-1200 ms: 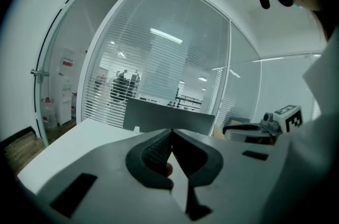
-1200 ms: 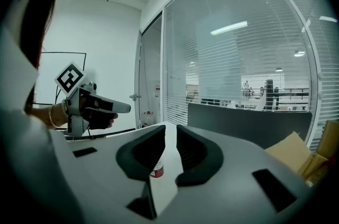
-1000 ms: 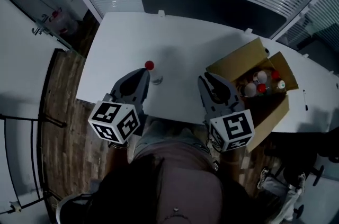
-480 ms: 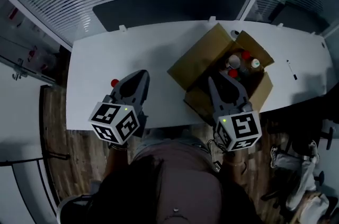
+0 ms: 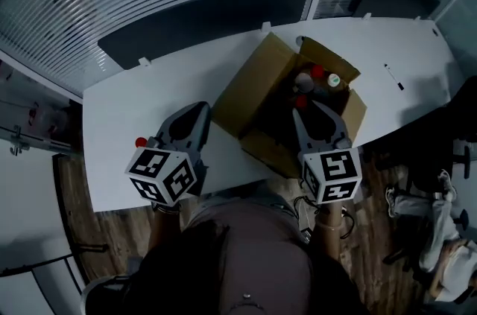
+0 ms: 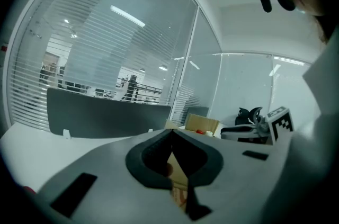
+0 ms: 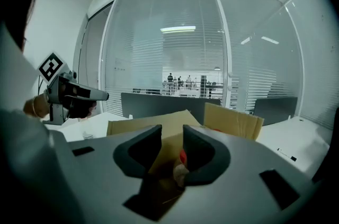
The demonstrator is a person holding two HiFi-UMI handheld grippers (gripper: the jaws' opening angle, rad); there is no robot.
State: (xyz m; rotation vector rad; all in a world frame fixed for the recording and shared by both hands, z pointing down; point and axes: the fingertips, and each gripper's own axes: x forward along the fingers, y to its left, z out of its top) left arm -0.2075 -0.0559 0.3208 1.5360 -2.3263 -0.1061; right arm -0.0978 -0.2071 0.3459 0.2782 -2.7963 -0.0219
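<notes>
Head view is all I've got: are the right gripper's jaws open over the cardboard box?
Observer: Yes. In the right gripper view, the right gripper has its jaws apart with nothing between them.
Operator: What's beyond them?
Observer: The box, with a red bottle cap showing through the gap.
Operator: And the left gripper?
Observer: In its own view, the left gripper has its jaws together at the tips, holding nothing.

Matt plastic, raw cardboard, smooth white table

My left hand-held gripper (image 5: 198, 109) and right hand-held gripper (image 5: 304, 115) are matt grey plastic with dull black pads (image 7: 140, 151). The cardboard box (image 5: 253, 94) is rough brown paperboard, the table (image 5: 127, 120) smooth white, and the floor (image 5: 78, 231) brown wood planks.
</notes>
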